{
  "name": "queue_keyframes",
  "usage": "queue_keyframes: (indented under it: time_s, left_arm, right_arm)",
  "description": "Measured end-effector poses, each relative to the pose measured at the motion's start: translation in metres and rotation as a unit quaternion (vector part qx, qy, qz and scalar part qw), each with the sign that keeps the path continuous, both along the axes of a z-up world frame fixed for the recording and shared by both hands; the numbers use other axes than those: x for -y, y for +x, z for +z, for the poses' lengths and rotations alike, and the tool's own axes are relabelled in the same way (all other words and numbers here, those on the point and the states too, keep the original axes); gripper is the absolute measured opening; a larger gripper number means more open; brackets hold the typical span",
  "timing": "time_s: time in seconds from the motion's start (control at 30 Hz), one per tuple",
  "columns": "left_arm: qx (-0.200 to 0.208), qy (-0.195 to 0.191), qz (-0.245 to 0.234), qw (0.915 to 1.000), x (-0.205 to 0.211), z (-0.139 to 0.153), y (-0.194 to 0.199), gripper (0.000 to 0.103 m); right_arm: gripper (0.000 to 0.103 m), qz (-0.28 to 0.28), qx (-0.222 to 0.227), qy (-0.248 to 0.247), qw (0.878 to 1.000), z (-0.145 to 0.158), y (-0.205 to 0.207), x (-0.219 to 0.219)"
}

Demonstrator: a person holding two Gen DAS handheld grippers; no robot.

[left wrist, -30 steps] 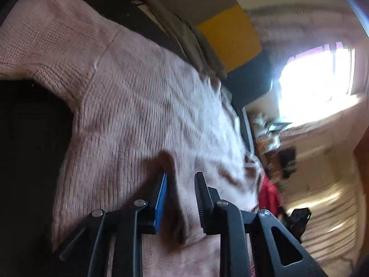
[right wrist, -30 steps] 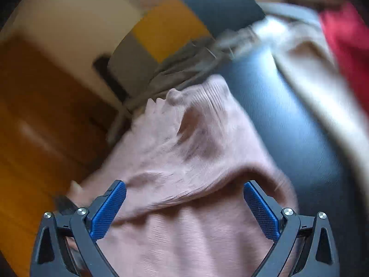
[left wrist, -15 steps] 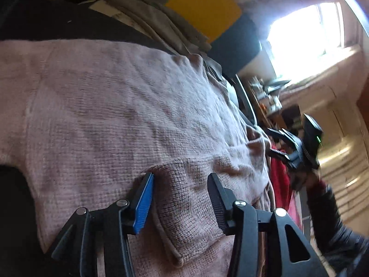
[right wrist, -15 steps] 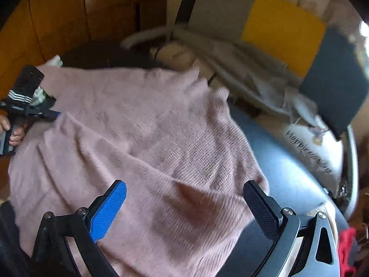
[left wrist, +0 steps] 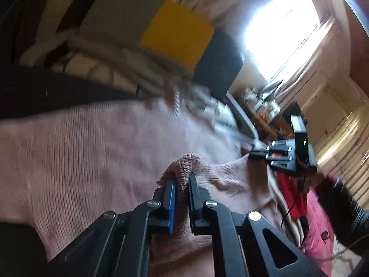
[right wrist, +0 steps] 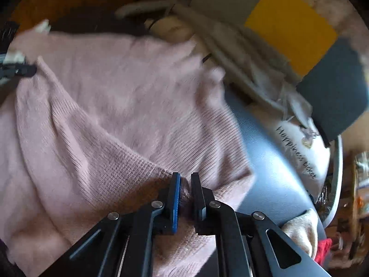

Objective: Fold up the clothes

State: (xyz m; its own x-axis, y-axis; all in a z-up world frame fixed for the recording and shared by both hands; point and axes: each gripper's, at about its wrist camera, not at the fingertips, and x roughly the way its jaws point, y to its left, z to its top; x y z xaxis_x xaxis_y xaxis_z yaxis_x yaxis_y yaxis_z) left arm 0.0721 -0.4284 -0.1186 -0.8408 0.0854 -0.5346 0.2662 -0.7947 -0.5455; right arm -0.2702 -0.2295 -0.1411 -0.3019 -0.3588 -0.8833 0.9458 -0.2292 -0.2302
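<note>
- L gripper [left wrist: 182,184]: clenched on bunched hem of pink ribbed knit sweater [left wrist: 92,152]
- R gripper [right wrist: 185,184]: clamped on sweater's other edge
- sweater spread over dark grey-blue padded seat [right wrist: 265,161], hem lifted

We are reading one text only: dark cursive script on the white cushion [right wrist: 297,147] in the right wrist view, running slantwise down its face. The first word is reading as "Happiness"; the second word is looking like "ticket" but we cannot tell for sure. We are finding nothing legible in the left wrist view.
</note>
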Motion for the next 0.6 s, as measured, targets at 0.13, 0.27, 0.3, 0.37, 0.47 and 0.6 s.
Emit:
queue_keyframes:
  time_s: [0.13,0.27,0.3,0.37,0.47,0.6]
  left_arm:
    - [0.002,-0.009,0.010,0.9999,0.022,0.015,-0.019,0.008]
    - [0.109,0.048,0.059,0.9911,0.057,-0.027,-0.054,0.013]
    - [0.135,0.057,0.079,0.9861,0.063,-0.036,-0.059,0.014]
    - [0.133,0.064,0.092,0.9848,0.067,-0.039,-0.054,0.020]
    - [0.114,0.079,0.095,0.9857,0.069,-0.040,-0.040,0.025]
    - [0.116,0.112,0.100,0.9818,0.071,-0.051,-0.026,0.034]
  right_arm:
    - [0.009,-0.059,-0.009,-0.061,0.996,0.019,-0.023,-0.007]
    - [0.011,-0.120,0.011,-0.077,0.990,-0.001,-0.045,0.000]
    - [0.016,-0.134,0.015,-0.076,0.988,-0.009,-0.049,0.000]
    - [0.025,-0.159,0.017,-0.077,0.984,-0.017,-0.053,-0.004]
    - [0.034,-0.179,0.004,-0.108,0.978,-0.008,-0.047,-0.023]
    - [0.035,-0.161,0.046,-0.175,0.970,0.017,-0.014,-0.061]
